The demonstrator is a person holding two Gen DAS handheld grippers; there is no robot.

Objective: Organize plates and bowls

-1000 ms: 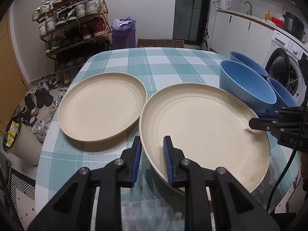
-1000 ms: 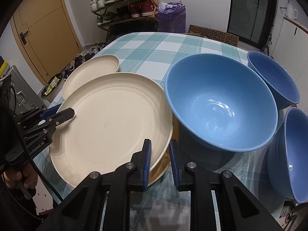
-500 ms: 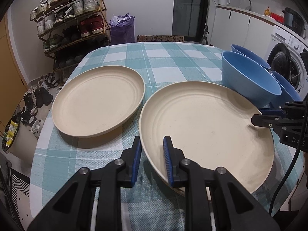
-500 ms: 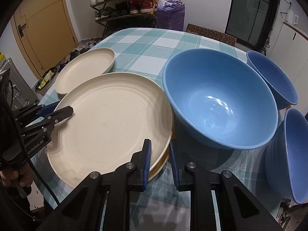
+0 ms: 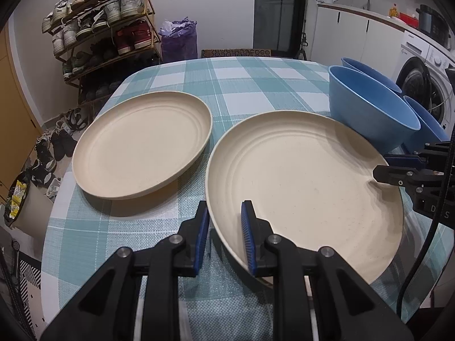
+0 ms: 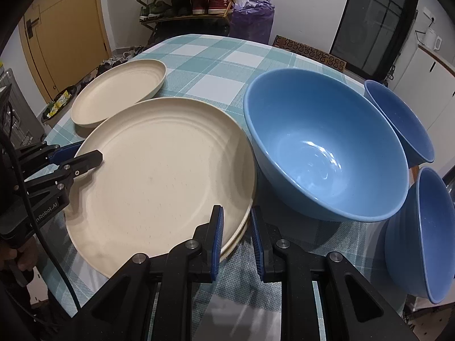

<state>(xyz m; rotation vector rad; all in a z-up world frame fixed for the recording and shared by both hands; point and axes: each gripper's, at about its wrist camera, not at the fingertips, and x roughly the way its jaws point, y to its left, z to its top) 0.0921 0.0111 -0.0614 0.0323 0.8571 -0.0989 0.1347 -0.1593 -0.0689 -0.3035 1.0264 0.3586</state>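
A large cream plate lies near the table's front edge, held by both grippers on opposite sides. My left gripper is shut on its left rim. My right gripper is shut on its right rim, where a second plate rim shows just beneath. Another cream plate rests apart on the left. A big blue bowl stands right beside the held plate, with two more blue bowls behind and to its right.
A teal checked tablecloth covers the table. Past the far edge stand a shoe rack and a purple bag. A washing machine and white cabinets are at the right. A hand grips the left tool.
Both grippers kept their hold on the large plate. The right wrist turned a little, so the table and bowls sit slightly differently in its view. Nothing was let go.
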